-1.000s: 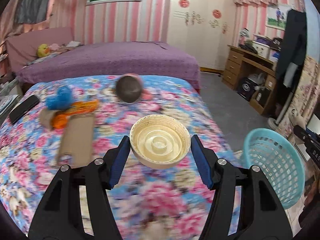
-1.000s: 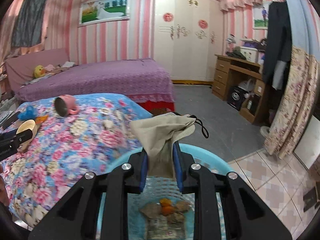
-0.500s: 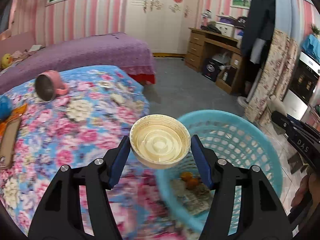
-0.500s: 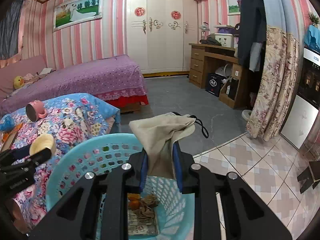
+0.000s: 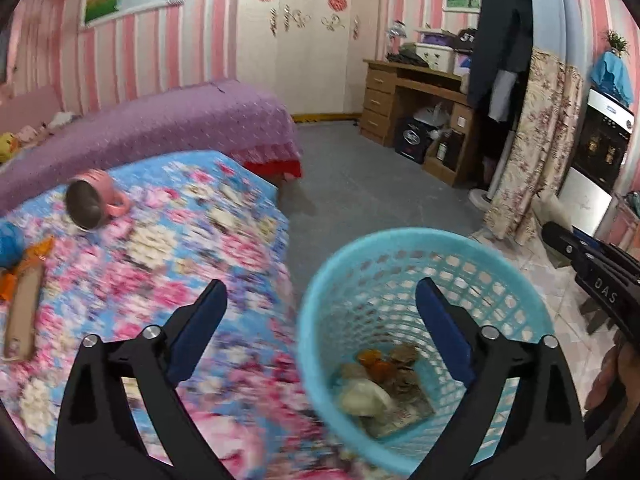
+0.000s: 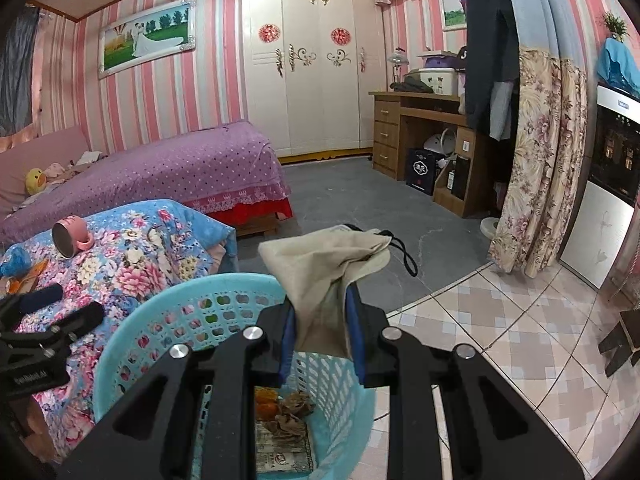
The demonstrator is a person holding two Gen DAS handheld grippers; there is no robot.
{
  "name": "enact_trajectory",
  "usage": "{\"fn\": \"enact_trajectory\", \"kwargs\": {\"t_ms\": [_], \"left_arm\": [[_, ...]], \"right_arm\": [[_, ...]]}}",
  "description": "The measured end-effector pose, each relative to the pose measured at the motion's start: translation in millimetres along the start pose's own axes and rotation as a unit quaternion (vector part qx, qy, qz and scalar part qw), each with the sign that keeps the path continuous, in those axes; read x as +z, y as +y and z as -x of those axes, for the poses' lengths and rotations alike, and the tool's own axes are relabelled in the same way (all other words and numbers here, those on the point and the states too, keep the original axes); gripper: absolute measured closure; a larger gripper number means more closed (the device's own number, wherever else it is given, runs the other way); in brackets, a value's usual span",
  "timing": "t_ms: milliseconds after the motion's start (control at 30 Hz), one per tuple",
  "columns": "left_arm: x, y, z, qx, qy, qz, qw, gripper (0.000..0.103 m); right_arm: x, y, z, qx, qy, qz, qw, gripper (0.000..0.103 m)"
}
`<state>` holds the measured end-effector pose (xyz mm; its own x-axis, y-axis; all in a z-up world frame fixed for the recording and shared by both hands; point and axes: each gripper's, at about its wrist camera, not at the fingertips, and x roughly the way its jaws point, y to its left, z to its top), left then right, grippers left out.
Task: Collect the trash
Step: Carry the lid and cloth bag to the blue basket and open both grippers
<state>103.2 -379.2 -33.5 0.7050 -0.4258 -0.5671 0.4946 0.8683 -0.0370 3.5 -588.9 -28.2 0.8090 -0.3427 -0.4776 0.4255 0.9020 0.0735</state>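
A light blue plastic basket [image 5: 400, 252] stands beside the floral bed and holds trash, among it a cream paper bowl [image 5: 366, 398] and orange scraps. My left gripper [image 5: 320, 308] is open and empty above the basket's left rim. My right gripper [image 6: 322, 320] is shut on a beige drawstring pouch [image 6: 324, 264], held over the basket [image 6: 160, 320]. The left gripper also shows at the left of the right wrist view [image 6: 52, 320].
On the floral bedspread [image 5: 180, 240] lie a pink mug [image 5: 94, 204], a blue fluffy thing [image 5: 8, 244], orange wrappers and a brown cardboard piece [image 5: 22, 316]. A purple bed, white wardrobe, wooden desk and floral curtain stand behind.
My left gripper swung right from the bed to the basket, opened, and the cream bowl now lies inside the basket. The right gripper stays shut on the pouch.
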Motion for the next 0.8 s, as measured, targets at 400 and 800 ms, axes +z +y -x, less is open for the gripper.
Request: {"fn": "enact_trajectory", "kwargs": {"t_ms": [400, 800], "left_arm": [[6.5, 72.2, 36.7, 0.058, -0.028, 0.024, 0.9976, 0.006], [8.5, 129.0, 66.7, 0.099, -0.045, 0.040, 0.9933, 0.006]], "right_arm": [[-0.2, 64.7, -9.3, 0.030, 0.013, 0.039, 0.999, 0.077], [3.9, 105.0, -12.8, 0.023, 0.011, 0.036, 0.999, 0.018]]}}
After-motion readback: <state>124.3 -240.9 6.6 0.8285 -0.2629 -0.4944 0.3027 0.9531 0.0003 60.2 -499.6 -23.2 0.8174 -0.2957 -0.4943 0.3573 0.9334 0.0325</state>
